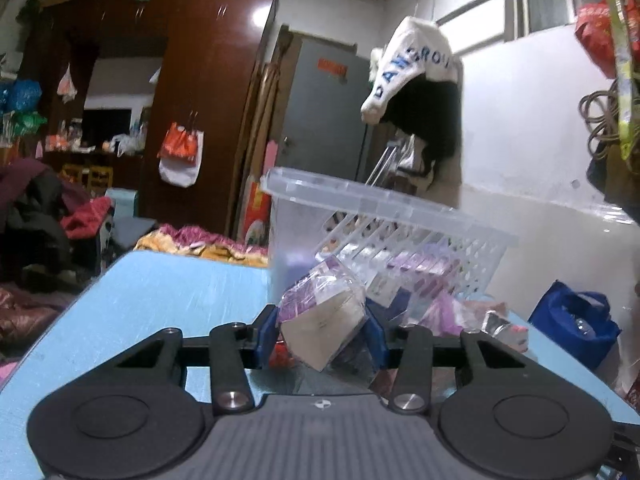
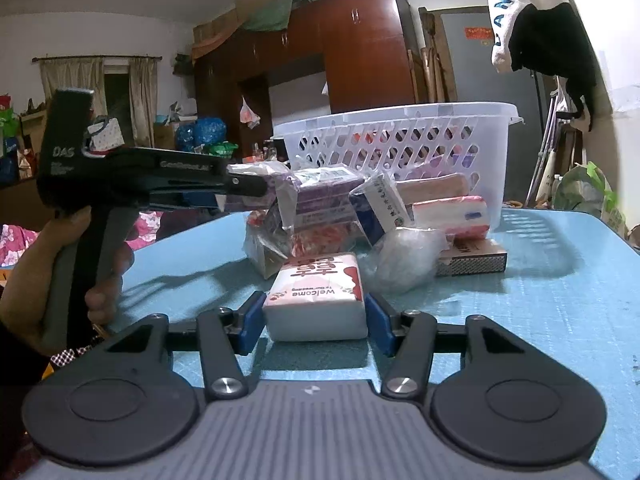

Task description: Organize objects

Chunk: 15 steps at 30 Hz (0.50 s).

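Ahead, I see the white slotted basket (image 2: 396, 140) standing on the blue bench (image 2: 560, 300), a few packets showing through its slots, with more wrapped packs piled loose in front. My left hand-held gripper (image 1: 322, 330) is raised off the bench, clenched on a purple plastic-wrapped packet (image 1: 320, 312). My right hand-held gripper (image 2: 316, 318) sits low, its blue pads flanking a white tissue pack (image 2: 318, 300); whether they are touching it I cannot tell.
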Available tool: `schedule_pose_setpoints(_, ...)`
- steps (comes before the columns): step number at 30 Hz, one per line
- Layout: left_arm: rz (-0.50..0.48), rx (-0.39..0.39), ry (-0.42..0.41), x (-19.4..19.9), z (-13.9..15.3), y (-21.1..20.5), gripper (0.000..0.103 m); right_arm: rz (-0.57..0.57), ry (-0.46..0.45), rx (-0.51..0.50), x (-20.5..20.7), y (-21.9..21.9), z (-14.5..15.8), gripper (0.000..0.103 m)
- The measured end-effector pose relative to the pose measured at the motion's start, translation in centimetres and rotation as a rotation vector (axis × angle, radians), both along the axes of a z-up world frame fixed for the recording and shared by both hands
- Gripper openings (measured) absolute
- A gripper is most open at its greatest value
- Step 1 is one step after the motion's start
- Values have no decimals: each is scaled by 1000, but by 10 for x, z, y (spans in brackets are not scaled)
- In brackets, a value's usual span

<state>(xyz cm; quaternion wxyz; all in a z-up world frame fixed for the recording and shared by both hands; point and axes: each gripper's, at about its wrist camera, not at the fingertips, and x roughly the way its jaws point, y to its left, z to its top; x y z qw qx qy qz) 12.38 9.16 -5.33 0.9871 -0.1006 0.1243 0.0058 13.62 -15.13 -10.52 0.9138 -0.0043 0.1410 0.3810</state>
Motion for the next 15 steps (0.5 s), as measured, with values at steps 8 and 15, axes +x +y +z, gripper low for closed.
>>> schedule_pose_setpoints(8, -5, -16, -63, -10, 1, 1, 49, -14, -33, 20, -5, -8, 7, 57)
schedule_pose_setpoints(15, 5, -30, -93, -17, 0, 3, 49, -19, -49, 52, -8, -18, 11, 57)
